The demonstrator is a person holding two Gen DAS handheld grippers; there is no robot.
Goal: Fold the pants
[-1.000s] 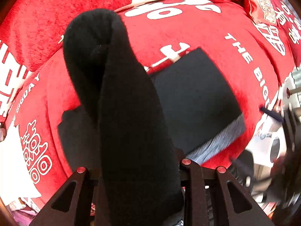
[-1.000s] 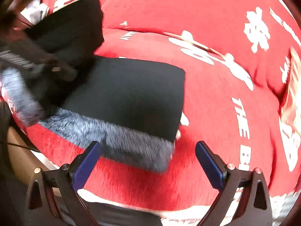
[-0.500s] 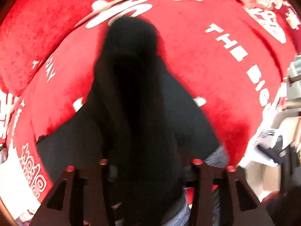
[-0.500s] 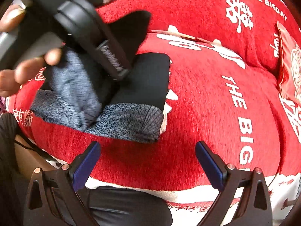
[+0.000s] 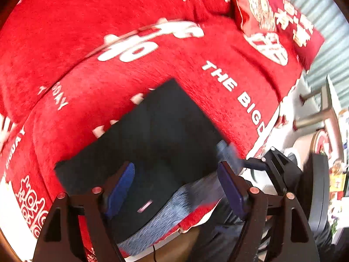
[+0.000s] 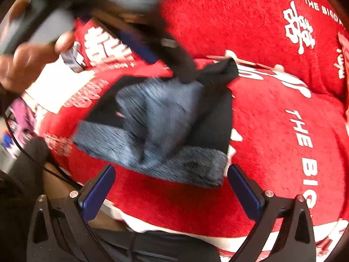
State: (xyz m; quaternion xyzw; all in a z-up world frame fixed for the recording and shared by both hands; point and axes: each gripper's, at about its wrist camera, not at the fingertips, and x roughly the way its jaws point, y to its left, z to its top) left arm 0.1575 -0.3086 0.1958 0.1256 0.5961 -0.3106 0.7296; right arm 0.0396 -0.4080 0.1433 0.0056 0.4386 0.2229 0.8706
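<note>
The black pants [image 5: 159, 139] with a grey waistband [image 5: 174, 205] lie folded on the red sofa cover [image 5: 109, 80]. My left gripper [image 5: 174, 187] is open and empty just above their near edge. In the right wrist view the pants [image 6: 165, 118] show a folded-over part with grey lining up and a black corner [image 6: 226, 69] raised. My right gripper [image 6: 170, 187] is open and empty in front of the waistband [image 6: 192, 163]. The left gripper [image 6: 152, 50] and the hand holding it [image 6: 26, 63] are blurred above the pants at upper left.
The sofa cover [image 6: 272, 109] has white lettering, and a red cushion [image 5: 272, 15] lies at the back right. The sofa's front edge is near both grippers. Metal chair legs [image 5: 316, 113] and clutter stand to the right of the sofa.
My left gripper carried the black pants fabric across, opened and let it go onto the pile. The right gripper stayed open and drew back slightly.
</note>
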